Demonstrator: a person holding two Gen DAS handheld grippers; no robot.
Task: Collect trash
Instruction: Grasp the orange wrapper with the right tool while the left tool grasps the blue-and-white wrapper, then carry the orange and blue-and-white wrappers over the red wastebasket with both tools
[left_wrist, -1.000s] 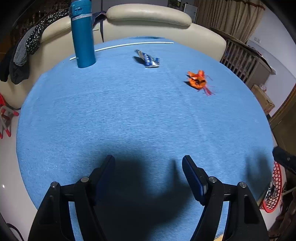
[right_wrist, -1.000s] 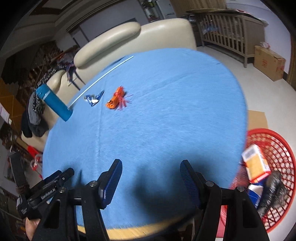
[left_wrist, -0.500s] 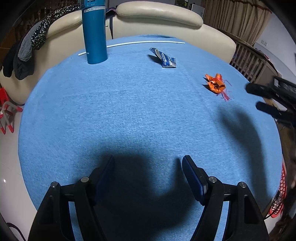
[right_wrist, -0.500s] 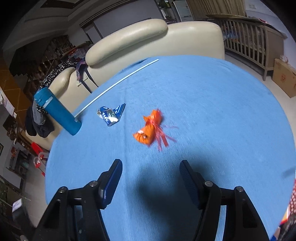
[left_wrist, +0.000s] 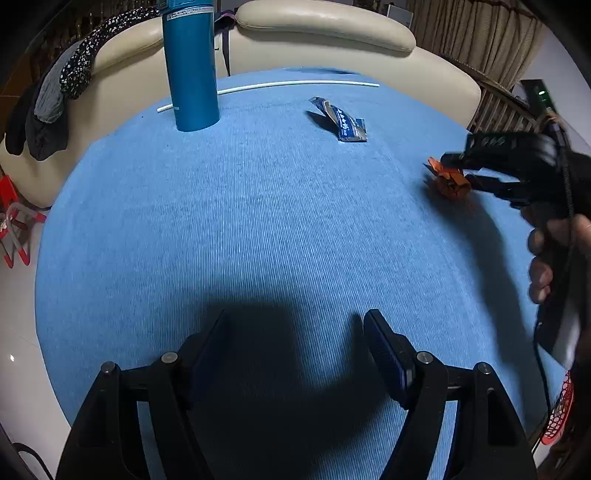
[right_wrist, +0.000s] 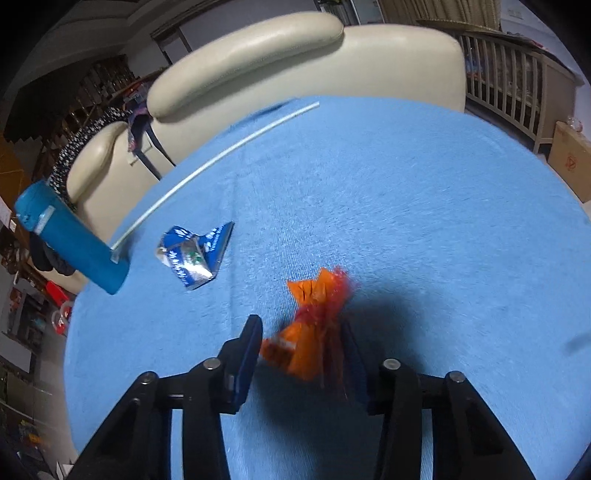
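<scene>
Jaws of the right gripper (right_wrist: 301, 354) are closing around the orange wrapper (right_wrist: 306, 339), beside the blue wrapper (right_wrist: 192, 254); left gripper (left_wrist: 295, 347) gapes empty.

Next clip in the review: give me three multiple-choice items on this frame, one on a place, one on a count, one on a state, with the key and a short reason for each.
1. Where is the orange wrapper?
A. between the right gripper's fingers
B. beside the blue bottle
C. off the table

2. How many wrappers lie on the blue tablecloth?
A. one
B. two
C. four

3. How does the blue bottle stand?
A. tipped over
B. upright
C. held by the left gripper

Key: 1 A, the jaws are closing around it; 2 B, only the orange one and the blue wrapper show; 3 B, it stands near the white rod, and the left gripper is open and empty.
</scene>
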